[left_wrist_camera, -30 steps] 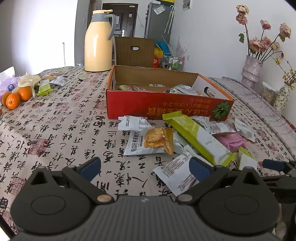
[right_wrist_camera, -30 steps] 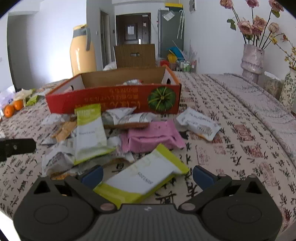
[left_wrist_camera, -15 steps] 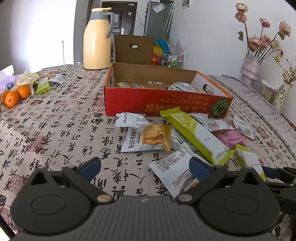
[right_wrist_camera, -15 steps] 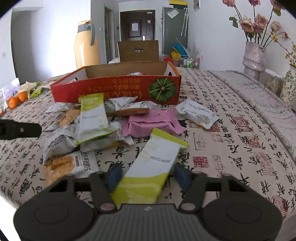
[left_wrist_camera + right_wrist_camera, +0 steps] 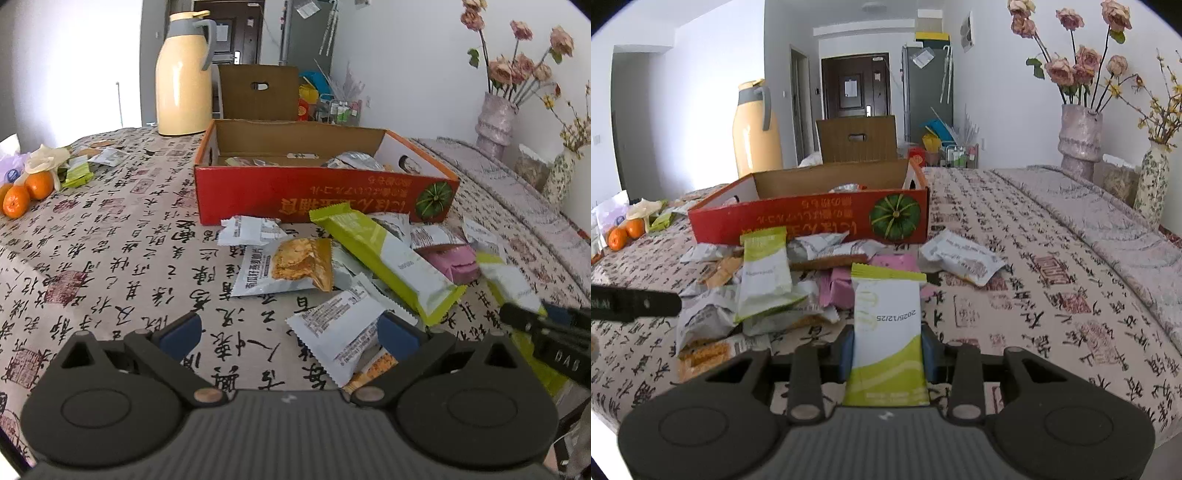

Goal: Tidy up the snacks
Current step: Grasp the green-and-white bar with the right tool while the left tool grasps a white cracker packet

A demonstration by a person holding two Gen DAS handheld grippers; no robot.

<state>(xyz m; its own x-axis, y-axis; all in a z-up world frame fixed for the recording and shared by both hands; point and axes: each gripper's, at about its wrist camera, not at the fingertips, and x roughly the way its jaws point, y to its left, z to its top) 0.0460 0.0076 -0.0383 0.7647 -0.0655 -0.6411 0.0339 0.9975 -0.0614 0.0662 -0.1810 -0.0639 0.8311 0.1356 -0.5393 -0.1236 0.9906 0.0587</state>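
Now | right gripper (image 5: 886, 350) angled downward, just closed on green-white packet (image 5: 886, 332)

The right gripper (image 5: 886, 350) has just been closing and now squeezes a green and white snack pack (image 5: 888, 332) at the bottom middle, below the red box (image 5: 812, 218).

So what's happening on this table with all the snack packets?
A person is sorting snacks with two handheld grippers. The right gripper has just been closing and now pinches a green-and-white packet, lifted clear of the loose pile on the tablecloth. The left gripper is open and empty over a white packet. The red box behind the pile already holds a few snacks.
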